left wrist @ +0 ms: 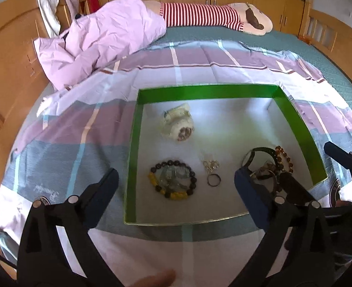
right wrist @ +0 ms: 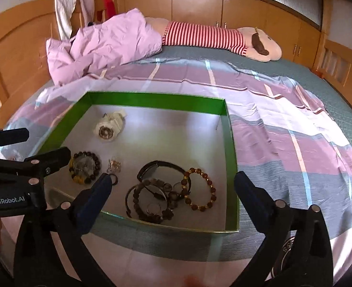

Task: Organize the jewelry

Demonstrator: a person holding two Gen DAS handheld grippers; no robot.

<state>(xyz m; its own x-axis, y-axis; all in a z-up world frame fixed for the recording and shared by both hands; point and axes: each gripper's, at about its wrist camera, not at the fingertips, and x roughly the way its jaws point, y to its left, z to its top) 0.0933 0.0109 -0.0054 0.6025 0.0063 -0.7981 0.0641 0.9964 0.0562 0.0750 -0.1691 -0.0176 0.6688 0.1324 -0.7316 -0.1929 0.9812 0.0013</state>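
left wrist view: the left gripper [left wrist: 176, 189] hangs over the near edge of the green box [left wrist: 207, 91], its fingers spread wide apart and holding nothing. the box sits on a plaid sheet [left wrist: 63, 148] spread on the bed. inside, a white watch [left wrist: 177, 125] lies toward the far left corner; a black and yellow bead bracelet [left wrist: 172, 179] lies near the near left corner; a cluster of small gold rings [left wrist: 210, 166] and a dark ring [left wrist: 214, 180] lie just right of it. an amber bead bracelet [left wrist: 283, 159] and a black band [left wrist: 259, 151] lie by the right wall, partly hidden behind the right finger. the right gripper [left wrist: 343, 160] shows at the right edge.

right wrist view: the right gripper [right wrist: 172, 191] hovers over the box's [right wrist: 152, 100] near right corner, fingers wide apart and empty. between them lie the amber bracelet [right wrist: 200, 189], a dark bead bracelet [right wrist: 149, 201] and the black band [right wrist: 161, 165], tangled and touching. the watch [right wrist: 109, 126] lies toward the far left corner; the black and yellow bracelet [right wrist: 85, 167] lies by the left wall, touching the left gripper's [right wrist: 32, 157] finger. a pink quilt [right wrist: 109, 45] and a striped plush [right wrist: 224, 38] lie at the bed's far edge.
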